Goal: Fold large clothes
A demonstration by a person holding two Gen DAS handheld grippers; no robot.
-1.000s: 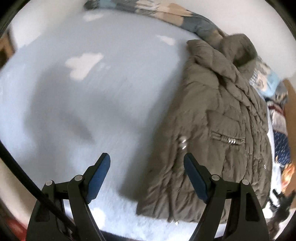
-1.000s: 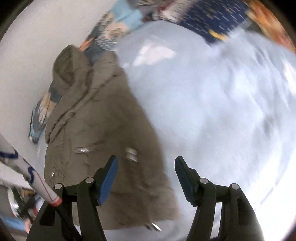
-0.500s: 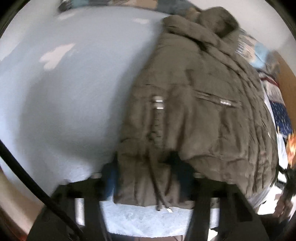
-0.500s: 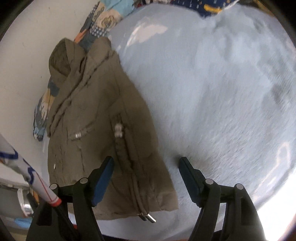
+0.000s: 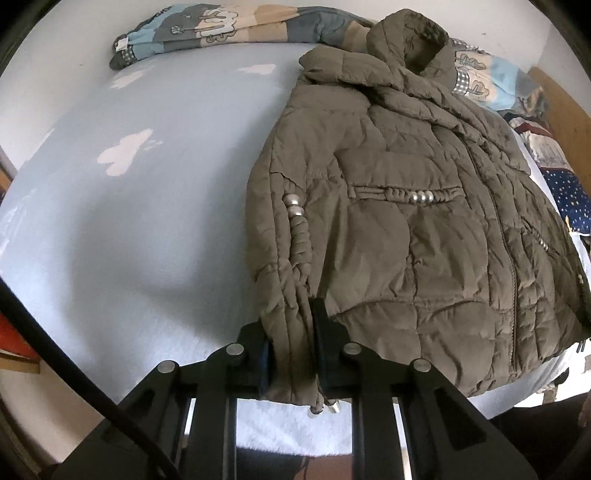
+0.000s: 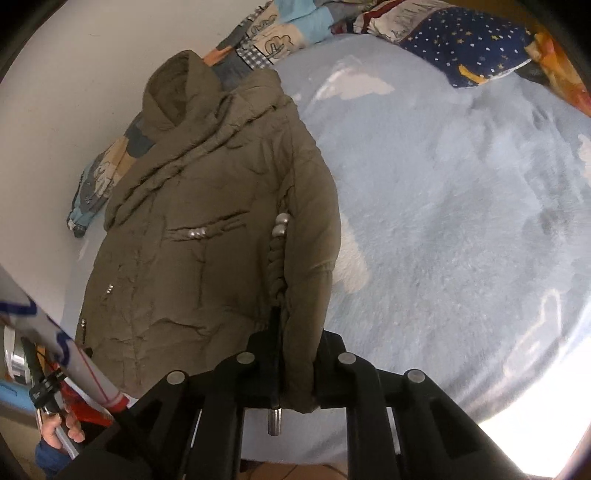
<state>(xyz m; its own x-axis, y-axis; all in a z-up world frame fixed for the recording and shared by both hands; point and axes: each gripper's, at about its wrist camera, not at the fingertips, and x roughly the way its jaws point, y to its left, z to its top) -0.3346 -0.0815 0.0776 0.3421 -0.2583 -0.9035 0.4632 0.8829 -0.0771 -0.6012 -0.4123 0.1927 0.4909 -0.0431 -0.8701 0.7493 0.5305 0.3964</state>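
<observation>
My bed (image 5: 155, 206) wears a pale blue fleecy cover, patterned bedding (image 6: 461, 48) heaped against the white wall (image 6: 74, 92).

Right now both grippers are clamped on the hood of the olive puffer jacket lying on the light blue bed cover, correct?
Not the hood. Both the left gripper and the right gripper are shut on the bottom hem of the olive puffer jacket, at the end nearest the cameras. The hood lies free at the far end, as both wrist views show. The jacket does lie on the light blue bed cover.

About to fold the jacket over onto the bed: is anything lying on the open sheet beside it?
Nothing visible: the sheet beside the jacket is bare. The quilt lies only along the far edge.
</observation>
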